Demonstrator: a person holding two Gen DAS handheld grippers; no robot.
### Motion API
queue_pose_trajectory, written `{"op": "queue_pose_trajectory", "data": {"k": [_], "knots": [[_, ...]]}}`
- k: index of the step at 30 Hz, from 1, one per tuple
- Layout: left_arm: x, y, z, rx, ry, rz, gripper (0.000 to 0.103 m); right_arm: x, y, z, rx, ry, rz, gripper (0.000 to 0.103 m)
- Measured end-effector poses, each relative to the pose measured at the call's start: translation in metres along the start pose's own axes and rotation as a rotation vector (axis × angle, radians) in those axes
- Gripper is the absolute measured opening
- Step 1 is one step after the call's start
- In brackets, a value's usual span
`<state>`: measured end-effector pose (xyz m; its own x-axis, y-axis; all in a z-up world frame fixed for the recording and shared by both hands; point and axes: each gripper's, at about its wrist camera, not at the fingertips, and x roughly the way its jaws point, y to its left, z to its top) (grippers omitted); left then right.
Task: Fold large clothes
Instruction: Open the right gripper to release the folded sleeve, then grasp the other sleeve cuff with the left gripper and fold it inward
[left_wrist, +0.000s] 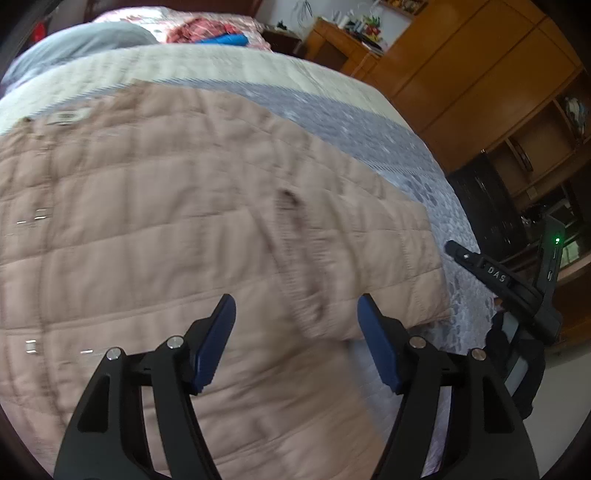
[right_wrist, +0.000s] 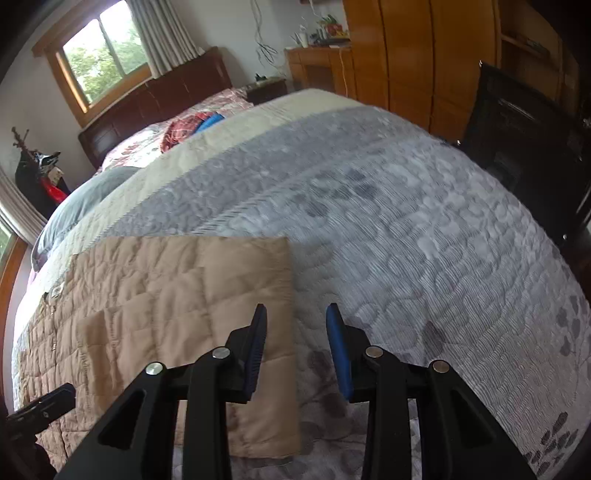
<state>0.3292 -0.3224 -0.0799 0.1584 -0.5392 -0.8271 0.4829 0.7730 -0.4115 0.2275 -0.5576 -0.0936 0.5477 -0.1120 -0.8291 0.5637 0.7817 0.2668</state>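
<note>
**Overhead, two empty grippers are hanging above a quilted jacket on the bed**

Up close, the left gripper (left_wrist: 296, 341), a black two-finger tool with blue pads, is standing with its jaws wide apart and nothing between them, pointing down at a large beige quilted jacket (left_wrist: 155, 229) spread flat across the bed. Beneath the gap between its fingers, a folded sleeve or panel of the jacket is lying diagonally over the body of the garment, its edge ending near the jacket's right-hand border; motion blur is softening the stitching there. Small metal snaps are showing in a line along the jacket's left side.

Likewise the right gripper (right_wrist: 296, 349), the same black tool with blue pads, is holding nothing, its jaws parted more narrowly. Its left finger is hovering over the jacket's folded corner (right_wrist: 240, 295), while its right finger is hanging over the grey leaf-patterned quilted bedspread (right_wrist: 424, 229) just beside the garment's straight edge.

Beyond the jacket, the bedspread is giving way to a cream band, then a grey pillow (right_wrist: 85, 199) and a heap of red patterned cloth with something blue (right_wrist: 192, 127) near the dark wooden headboard (right_wrist: 155, 99). Orange-brown wooden wardrobes (right_wrist: 424, 55) are lining the far side of the room, and a curtained window (right_wrist: 103, 55) is letting in daylight.
</note>
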Motion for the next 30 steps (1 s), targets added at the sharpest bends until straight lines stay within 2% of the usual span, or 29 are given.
{"op": "queue_pose_trajectory", "data": {"k": [2, 4, 5, 6, 9, 11, 16, 24, 30], "knots": [[0.016, -0.011, 0.003, 0.003, 0.019, 0.010, 0.067, 0.005, -0.008, 0.000, 0.019, 0.024, 0.034, 0.034], [0.028, -0.015, 0.003, 0.003, 0.042, 0.017, 0.057, 0.007, -0.008, 0.000, 0.019, 0.028, 0.038, 0.034], [0.035, -0.016, 0.004, 0.002, 0.057, 0.016, 0.041, 0.006, -0.010, 0.000, 0.017, 0.027, 0.046, 0.034], [0.039, -0.016, 0.004, -0.001, 0.063, 0.019, 0.031, 0.006, -0.011, 0.000, 0.018, 0.027, 0.058, 0.034], [0.037, -0.014, 0.006, -0.013, 0.043, 0.001, 0.011, 0.007, -0.013, 0.000, 0.021, 0.024, 0.076, 0.034], [0.024, -0.011, 0.003, -0.006, 0.010, -0.009, 0.006, 0.007, -0.008, 0.002, 0.020, 0.015, 0.081, 0.034], [-0.030, 0.014, -0.004, -0.019, -0.109, 0.017, 0.005, 0.000, -0.003, 0.000, 0.027, 0.009, 0.167, 0.034], [-0.114, 0.072, -0.015, -0.075, -0.281, 0.131, 0.004, 0.007, 0.030, -0.010, -0.022, 0.067, 0.319, 0.034], [-0.157, 0.130, -0.022, -0.142, -0.329, 0.218, 0.004, 0.022, 0.072, -0.027, -0.096, 0.145, 0.407, 0.034]]}}
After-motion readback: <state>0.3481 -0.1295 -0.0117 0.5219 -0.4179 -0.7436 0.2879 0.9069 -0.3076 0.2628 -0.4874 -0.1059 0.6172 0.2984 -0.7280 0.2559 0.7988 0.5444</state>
